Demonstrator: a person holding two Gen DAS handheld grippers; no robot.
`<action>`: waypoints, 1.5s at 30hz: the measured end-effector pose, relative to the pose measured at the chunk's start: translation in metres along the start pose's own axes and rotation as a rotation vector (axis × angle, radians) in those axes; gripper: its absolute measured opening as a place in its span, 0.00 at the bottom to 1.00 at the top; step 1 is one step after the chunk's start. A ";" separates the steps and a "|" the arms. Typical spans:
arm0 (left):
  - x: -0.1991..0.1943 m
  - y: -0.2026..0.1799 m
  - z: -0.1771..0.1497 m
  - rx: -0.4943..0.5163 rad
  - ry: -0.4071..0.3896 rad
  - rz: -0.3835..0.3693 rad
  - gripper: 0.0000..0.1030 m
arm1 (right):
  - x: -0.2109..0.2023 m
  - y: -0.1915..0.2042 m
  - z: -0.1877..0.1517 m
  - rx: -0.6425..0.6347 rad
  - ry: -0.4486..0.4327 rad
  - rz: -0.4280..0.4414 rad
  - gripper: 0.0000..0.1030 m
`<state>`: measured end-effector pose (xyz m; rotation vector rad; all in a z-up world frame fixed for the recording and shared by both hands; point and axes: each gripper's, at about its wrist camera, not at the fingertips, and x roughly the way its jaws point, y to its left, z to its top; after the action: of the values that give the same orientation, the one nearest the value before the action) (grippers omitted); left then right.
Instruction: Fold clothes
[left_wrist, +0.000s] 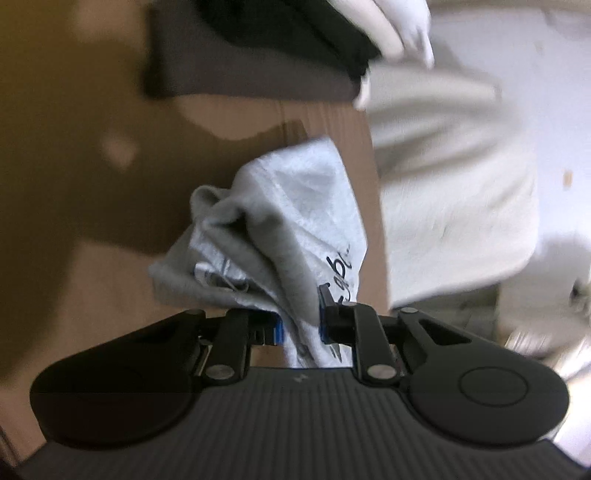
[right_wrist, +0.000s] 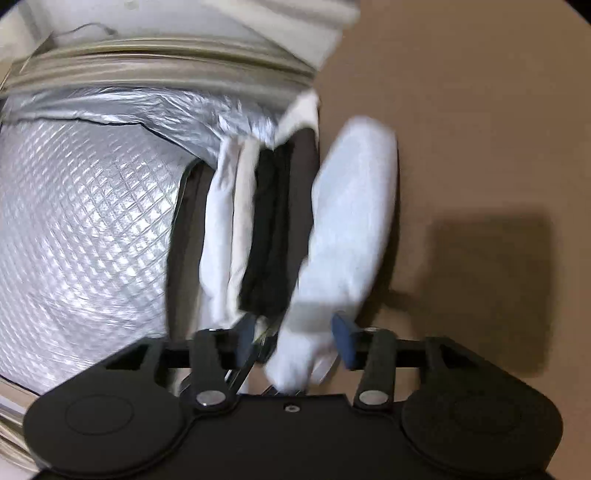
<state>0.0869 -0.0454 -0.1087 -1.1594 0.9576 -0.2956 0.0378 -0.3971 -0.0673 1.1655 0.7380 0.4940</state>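
Note:
My left gripper (left_wrist: 301, 322) is shut on a bunched light grey garment (left_wrist: 280, 221) with dark lettering, which hangs forward from the jaws over the brown cardboard surface (left_wrist: 110, 258). In the right wrist view, my right gripper (right_wrist: 295, 341) stands open. A folded white garment (right_wrist: 351, 221) lies between its blue pads (right_wrist: 345, 343) with a gap on the left side. This white piece rests against a stack of folded clothes (right_wrist: 266, 229) in white, cream, black and dark brown. The stack (left_wrist: 258, 62) also shows blurred at the top of the left wrist view.
A silver quilted sheet (right_wrist: 81, 229) fills the left of the right wrist view, with a pale ribbed rim (right_wrist: 166, 66) behind it. A cream garment (left_wrist: 454, 192) lies spread to the right of the cardboard edge. Bare brown cardboard (right_wrist: 480, 129) stretches to the right of the stack.

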 end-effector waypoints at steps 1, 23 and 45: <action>-0.003 0.004 0.004 -0.017 -0.007 -0.007 0.16 | 0.002 -0.001 0.008 0.007 -0.001 -0.001 0.53; -0.051 -0.007 0.009 0.222 -0.139 0.036 0.15 | 0.129 -0.007 0.096 -0.111 0.041 -0.079 0.38; -0.071 -0.071 -0.043 0.553 -0.225 0.239 0.13 | 0.017 0.075 0.019 -0.440 -0.142 -0.069 0.38</action>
<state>0.0309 -0.0567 -0.0155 -0.5516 0.7413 -0.2119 0.0650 -0.3727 0.0032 0.7522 0.5111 0.4808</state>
